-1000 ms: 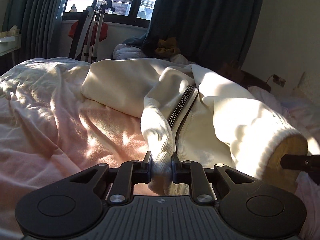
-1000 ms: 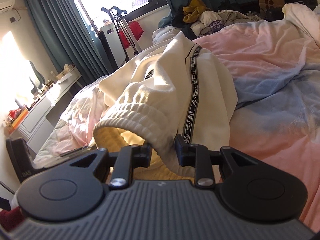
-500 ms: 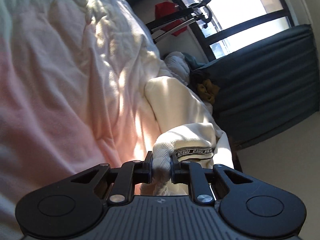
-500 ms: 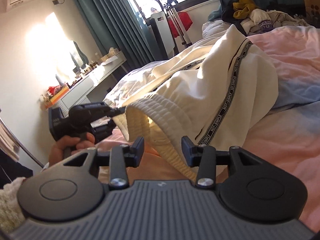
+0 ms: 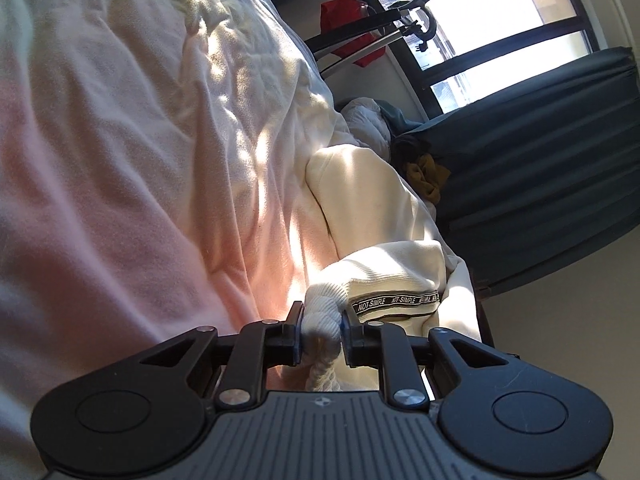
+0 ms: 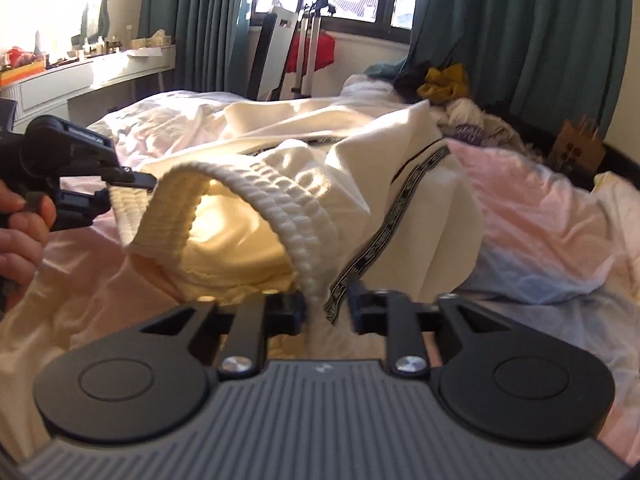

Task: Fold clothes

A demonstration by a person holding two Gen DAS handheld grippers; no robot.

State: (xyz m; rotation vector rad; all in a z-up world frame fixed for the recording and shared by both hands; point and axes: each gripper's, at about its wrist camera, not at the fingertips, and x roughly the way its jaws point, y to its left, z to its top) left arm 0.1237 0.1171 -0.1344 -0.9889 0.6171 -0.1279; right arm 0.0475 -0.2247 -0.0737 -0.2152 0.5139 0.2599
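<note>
A pair of cream sweatpants (image 6: 360,168) with a black "NOT SIMPLE" side stripe lies on the bed. My left gripper (image 5: 322,330) is shut on the ribbed waistband (image 5: 324,312); it also shows at the left of the right wrist view (image 6: 120,192), holding the band's far end. My right gripper (image 6: 326,306) stands around the other end of the waistband (image 6: 304,248), its jaws slightly apart with the band and stripe between them. The waistband hangs open between the two grippers, above the bed.
The bed has a rumpled pink, white and blue duvet (image 6: 540,208). A pile of clothes (image 6: 444,80) lies at the far end by teal curtains (image 6: 520,32). A white desk (image 6: 92,76) stands left, a folded rack (image 6: 296,44) under the window.
My left gripper has rolled sideways while keeping the waistband. My right gripper opened its grip then closed in on the waistband's near end, and the band now stretches open between them.
</note>
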